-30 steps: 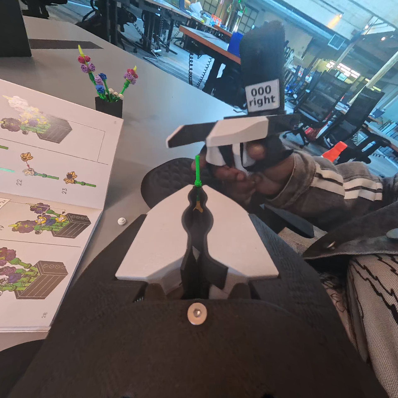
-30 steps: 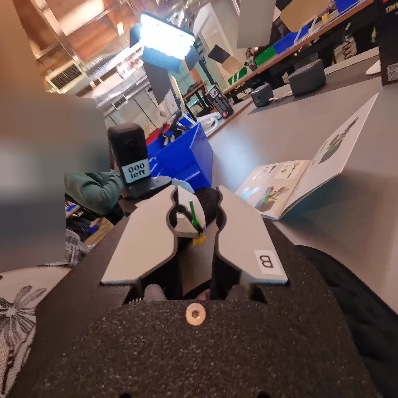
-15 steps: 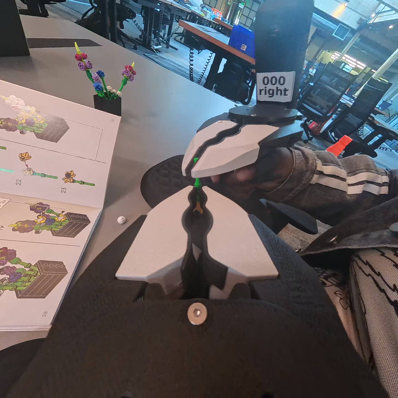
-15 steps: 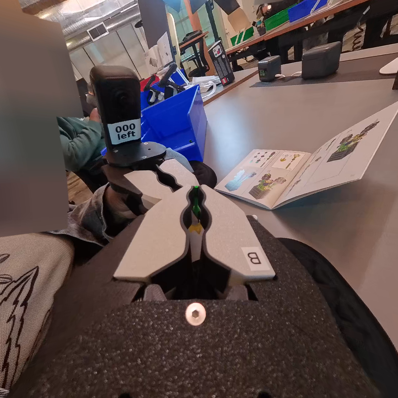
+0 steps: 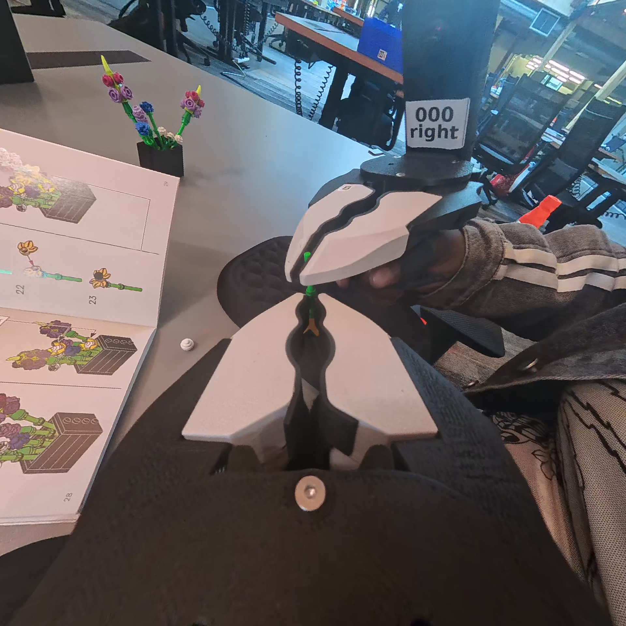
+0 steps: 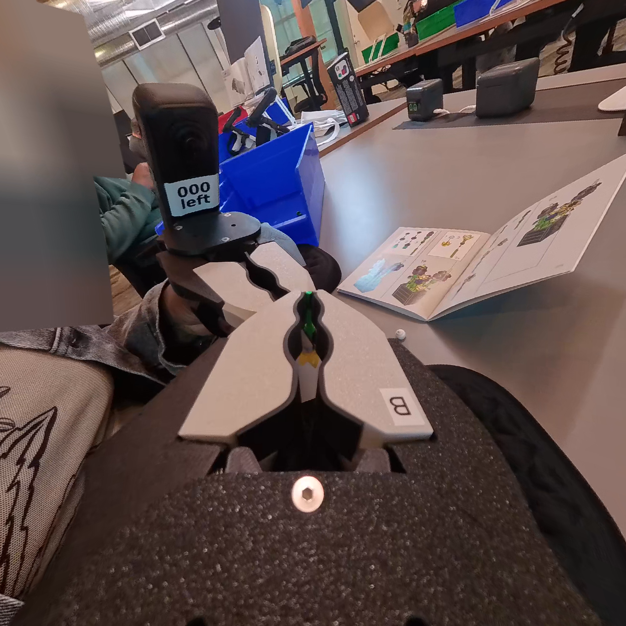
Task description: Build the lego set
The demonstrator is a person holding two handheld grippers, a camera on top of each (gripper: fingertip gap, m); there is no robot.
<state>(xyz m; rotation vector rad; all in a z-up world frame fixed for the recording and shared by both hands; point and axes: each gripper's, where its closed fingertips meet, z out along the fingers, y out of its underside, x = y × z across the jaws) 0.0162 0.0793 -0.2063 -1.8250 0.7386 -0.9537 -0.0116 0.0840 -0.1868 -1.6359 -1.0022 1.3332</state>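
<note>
My left gripper (image 5: 310, 298) is shut on a thin green lego stem (image 5: 310, 306) with a small yellow flower piece (image 5: 310, 328) at its lower end, inside the gap between the jaws. My right gripper (image 6: 307, 294) is shut on the same stem (image 6: 308, 316) from the other end, tip to tip with the left gripper. The yellow piece (image 6: 308, 359) also shows in the right wrist view. The right gripper (image 5: 296, 276) appears in the left wrist view, held by a hand in a grey striped sleeve. A finished flower bunch in a black pot (image 5: 159, 135) stands on the grey table.
An open instruction booklet (image 5: 74, 305) lies on the table to my left and also shows in the right wrist view (image 6: 474, 271). A small white round stud (image 5: 187, 344) lies near its corner. A black mesh chair back (image 5: 257, 271) is under the grippers. A blue bin (image 6: 277, 183) stands behind. The grippers are tip to tip, or close to it.
The right gripper was open and turned sideways a second ago. It has swung round, shut on the free end of the stem and come closer. The left gripper has kept its hold.
</note>
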